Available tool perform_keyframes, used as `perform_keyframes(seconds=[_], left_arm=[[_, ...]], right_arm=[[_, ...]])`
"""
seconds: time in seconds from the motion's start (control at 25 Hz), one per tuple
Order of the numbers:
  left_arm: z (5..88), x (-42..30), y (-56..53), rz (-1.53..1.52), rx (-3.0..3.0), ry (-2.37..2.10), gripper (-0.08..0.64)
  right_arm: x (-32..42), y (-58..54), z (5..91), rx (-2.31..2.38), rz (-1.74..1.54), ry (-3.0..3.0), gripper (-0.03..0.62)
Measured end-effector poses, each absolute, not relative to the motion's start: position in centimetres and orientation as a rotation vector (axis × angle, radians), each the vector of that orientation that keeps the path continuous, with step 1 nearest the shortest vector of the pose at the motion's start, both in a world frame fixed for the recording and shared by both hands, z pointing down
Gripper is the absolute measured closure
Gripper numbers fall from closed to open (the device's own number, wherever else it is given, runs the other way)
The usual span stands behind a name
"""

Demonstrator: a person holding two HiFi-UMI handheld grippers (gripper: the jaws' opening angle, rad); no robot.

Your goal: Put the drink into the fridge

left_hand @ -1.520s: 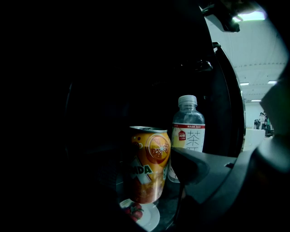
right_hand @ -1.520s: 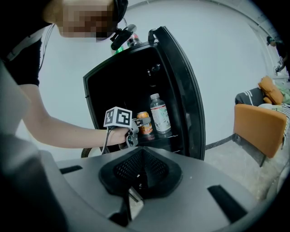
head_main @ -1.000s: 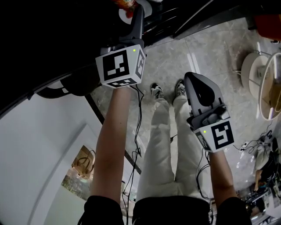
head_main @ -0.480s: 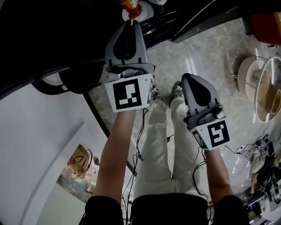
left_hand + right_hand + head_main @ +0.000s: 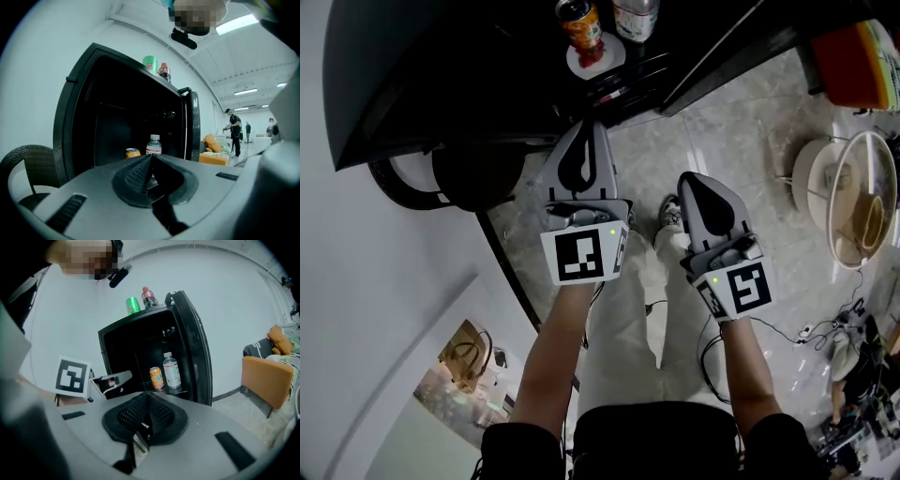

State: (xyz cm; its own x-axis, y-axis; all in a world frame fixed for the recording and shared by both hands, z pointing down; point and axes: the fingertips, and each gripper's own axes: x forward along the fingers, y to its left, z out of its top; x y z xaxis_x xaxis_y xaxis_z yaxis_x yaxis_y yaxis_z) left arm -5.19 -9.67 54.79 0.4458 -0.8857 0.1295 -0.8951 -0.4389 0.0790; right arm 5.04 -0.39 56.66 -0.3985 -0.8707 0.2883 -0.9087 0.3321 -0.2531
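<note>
The fridge [image 5: 126,348] is a small black cabinet, and its door [image 5: 197,348] stands swung open at the right side in the right gripper view. Inside, on a low shelf [image 5: 180,391], an orange can [image 5: 157,378] stands upright just left of a clear water bottle [image 5: 172,372] with a white cap and a pale label. In the head view both stand at the top centre of the frame.

A big, lab-like hall: ceiling strip lights [image 5: 236,22], polished stone floor [image 5: 741,131], people [image 5: 233,133] far past the fingers [image 5: 138,173] of the left gripper [image 5: 151,156].
</note>
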Motion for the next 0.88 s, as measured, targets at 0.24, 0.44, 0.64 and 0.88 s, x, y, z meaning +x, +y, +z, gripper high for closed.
perform_keyframes(seconds=[0.24,0.44,0.64,0.88], left_arm=[[53.3,-4.8,-5.2,0.100,2.546,-1.478,0.551],[50.4,-3.5,-2.8,0.057,2.568,-1.391,0.551],[46.6,-3.1,-1.7,0.034,2.599,-1.356,0.551],[42.2,-3.3,-1.7,-0.005,2.616,-1.360,0.551]], right_arm=[[5.0,0.4,53.8,1.726,0.558,-2.472,0.578],[4.2,0.8,51.2,1.728,0.529,-2.492,0.577],[3.7,1.4,47.7,1.742,0.508,-2.512,0.578],[3.1,1.9,43.5,1.764,0.492,-2.536,0.577]])
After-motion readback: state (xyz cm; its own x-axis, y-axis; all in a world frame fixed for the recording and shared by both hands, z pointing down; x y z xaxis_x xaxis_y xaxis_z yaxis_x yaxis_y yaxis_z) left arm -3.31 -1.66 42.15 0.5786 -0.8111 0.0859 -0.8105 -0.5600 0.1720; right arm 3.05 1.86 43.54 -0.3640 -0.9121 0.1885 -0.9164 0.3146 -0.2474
